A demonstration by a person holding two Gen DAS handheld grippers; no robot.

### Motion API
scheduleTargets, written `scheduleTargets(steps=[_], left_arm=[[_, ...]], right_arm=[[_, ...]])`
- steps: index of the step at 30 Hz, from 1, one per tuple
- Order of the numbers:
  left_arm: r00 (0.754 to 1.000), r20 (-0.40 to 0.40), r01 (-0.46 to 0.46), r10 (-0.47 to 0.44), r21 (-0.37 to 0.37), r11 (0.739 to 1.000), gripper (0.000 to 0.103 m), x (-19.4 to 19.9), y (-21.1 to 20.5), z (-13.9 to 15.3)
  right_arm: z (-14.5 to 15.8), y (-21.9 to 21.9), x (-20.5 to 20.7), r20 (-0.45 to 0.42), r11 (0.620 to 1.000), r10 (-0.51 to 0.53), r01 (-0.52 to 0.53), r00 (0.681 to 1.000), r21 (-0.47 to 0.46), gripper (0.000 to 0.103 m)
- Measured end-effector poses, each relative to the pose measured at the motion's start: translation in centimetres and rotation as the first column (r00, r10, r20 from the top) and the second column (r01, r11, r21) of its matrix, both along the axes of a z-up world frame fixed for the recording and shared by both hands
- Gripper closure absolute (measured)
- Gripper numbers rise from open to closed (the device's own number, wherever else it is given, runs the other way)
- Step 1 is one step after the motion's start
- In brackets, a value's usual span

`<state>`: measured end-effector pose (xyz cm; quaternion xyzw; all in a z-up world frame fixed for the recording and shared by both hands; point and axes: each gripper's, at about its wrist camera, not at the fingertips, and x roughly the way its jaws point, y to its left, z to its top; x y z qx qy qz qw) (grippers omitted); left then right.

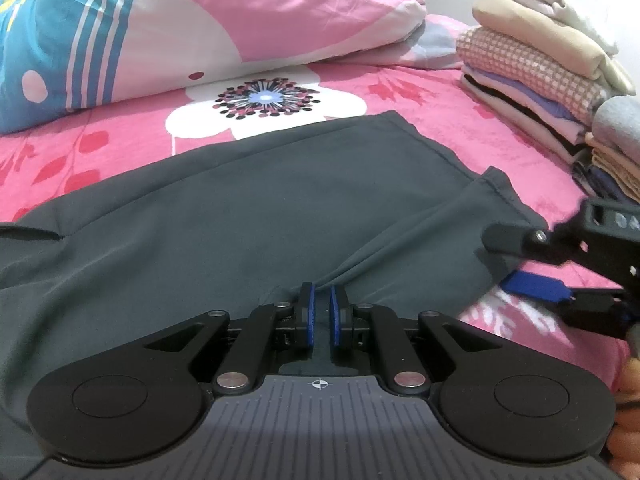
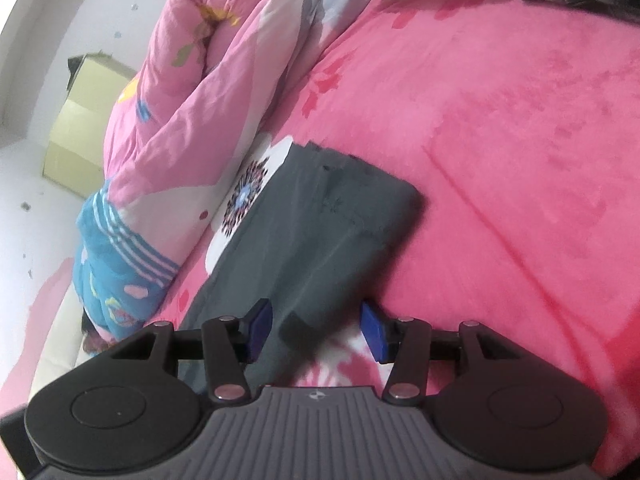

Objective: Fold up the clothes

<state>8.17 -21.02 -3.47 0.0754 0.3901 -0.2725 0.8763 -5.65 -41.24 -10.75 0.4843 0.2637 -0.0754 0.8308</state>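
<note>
A dark grey garment [image 1: 260, 208] lies spread flat on the pink flowered bedsheet [image 1: 400, 88]. My left gripper [image 1: 322, 296] is shut on a pinch of the garment's near edge, with cloth showing between the blue pads. At the right, my right gripper [image 1: 516, 262] stands open around the garment's right corner, one finger above the cloth and one below. In the right wrist view the gripper [image 2: 316, 314] is open. A corner of the grey garment [image 2: 320, 232] lies between its blue pads and neither pad presses on it.
A stack of folded clothes [image 1: 540, 72] stands at the back right, with a second pile [image 1: 616, 152] nearer. A bunched pink and blue quilt [image 1: 200, 20] runs along the far side. A yellow cabinet [image 2: 84, 120] stands beyond the bed.
</note>
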Motion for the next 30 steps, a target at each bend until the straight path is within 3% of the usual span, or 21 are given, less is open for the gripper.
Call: scheduleTargets(steps=[6, 9, 12, 13, 15, 18, 22, 26, 30], left_arm=[[1.000, -0.019, -0.005, 0.004, -0.051, 0.999, 0.094, 0.2, 0.7, -0.2], [1.000, -0.030, -0.009, 0.006, -0.087, 0.996, 0.094, 0.3, 1.2, -0.3], [0.999, -0.039, -0.010, 0.005, -0.137, 0.991, 0.094, 0.3, 2.0, -0.7], [0.999, -0.043, -0.011, 0.004, -0.158, 0.987, 0.094, 0.4, 2.4, -0.8], [0.998, -0.057, -0.016, 0.004, -0.207, 0.978, 0.094, 0.5, 3.1, -1.1], [0.997, -0.081, -0.027, 0.005, -0.278, 0.960, 0.093, 0.7, 4.2, -1.6], [0.994, -0.110, -0.048, 0.009, -0.356, 0.933, 0.093, 0.9, 5.4, -2.2], [0.992, -0.129, -0.064, 0.010, -0.420, 0.905, 0.093, 1.1, 6.3, -2.7], [0.993, -0.115, -0.059, 0.006, -0.464, 0.884, 0.093, 1.0, 6.8, -3.2]], right_arm=[[-0.7, -0.5, 1.7, 0.049, 0.999, -0.043, 0.044, 0.998, -0.017, 0.052], [-0.8, -0.6, 2.4, 0.064, 0.997, -0.061, 0.064, 0.996, -0.039, 0.058], [-0.6, -0.8, 2.9, 0.071, 0.996, -0.062, 0.067, 0.996, -0.063, 0.074], [-0.4, -0.9, 3.1, 0.073, 0.995, -0.058, 0.063, 0.996, -0.073, 0.092], [0.3, -0.7, 3.3, 0.087, 0.995, -0.042, 0.050, 0.995, -0.090, 0.096], [2.9, 1.1, 3.8, 0.116, 0.974, 0.021, 0.006, 0.993, -0.226, 0.099], [6.9, 4.8, 4.9, 0.131, 0.897, 0.149, -0.078, 0.980, -0.434, 0.100], [10.0, 9.7, 6.3, 0.093, 0.766, 0.309, -0.190, 0.947, -0.614, 0.100], [11.6, 14.7, 7.2, 0.030, 0.640, 0.449, -0.298, 0.893, -0.708, 0.100]])
